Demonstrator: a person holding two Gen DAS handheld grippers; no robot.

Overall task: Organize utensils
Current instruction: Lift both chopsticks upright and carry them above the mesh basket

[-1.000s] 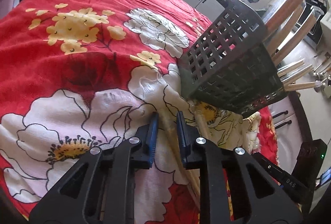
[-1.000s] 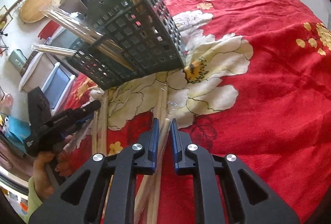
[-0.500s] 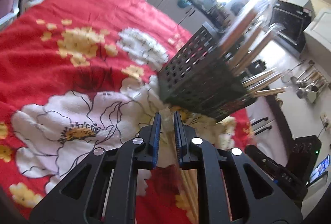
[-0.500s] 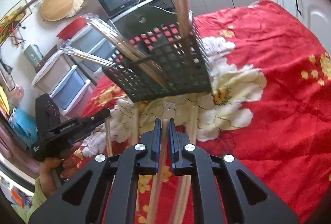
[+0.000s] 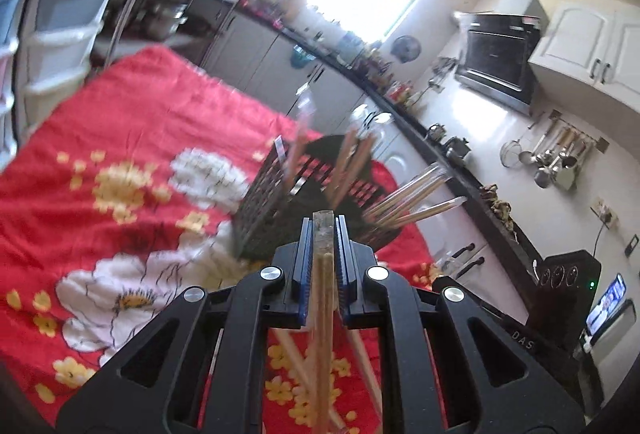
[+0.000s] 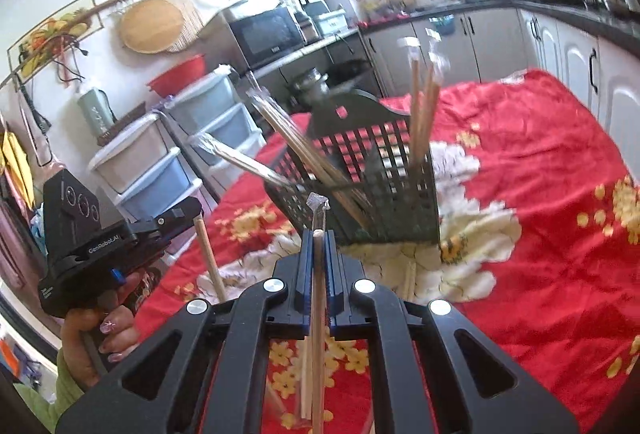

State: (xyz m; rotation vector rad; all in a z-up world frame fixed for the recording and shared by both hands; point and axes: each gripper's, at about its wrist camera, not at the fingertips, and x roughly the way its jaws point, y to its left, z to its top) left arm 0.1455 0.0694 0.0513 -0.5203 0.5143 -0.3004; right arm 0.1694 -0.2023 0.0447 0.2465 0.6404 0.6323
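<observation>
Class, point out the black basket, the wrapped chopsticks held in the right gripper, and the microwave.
Basket (image 6: pixel 400 185), right wrist view, front mesh wall.
Chopsticks (image 6: pixel 319 254), right wrist view, shaft between the pads.
Microwave (image 6: pixel 266 35), right wrist view, door.

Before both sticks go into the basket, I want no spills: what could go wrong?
1. The black basket already holds wrapped chopsticks leaning out over its rim; an incoming stick could knock them out.
2. The left gripper and right gripper each pinch one chopstick pair near its top, so the long end hanging below could swing or slip.
3. Loose chopsticks on the red cloth could get snagged.
</observation>
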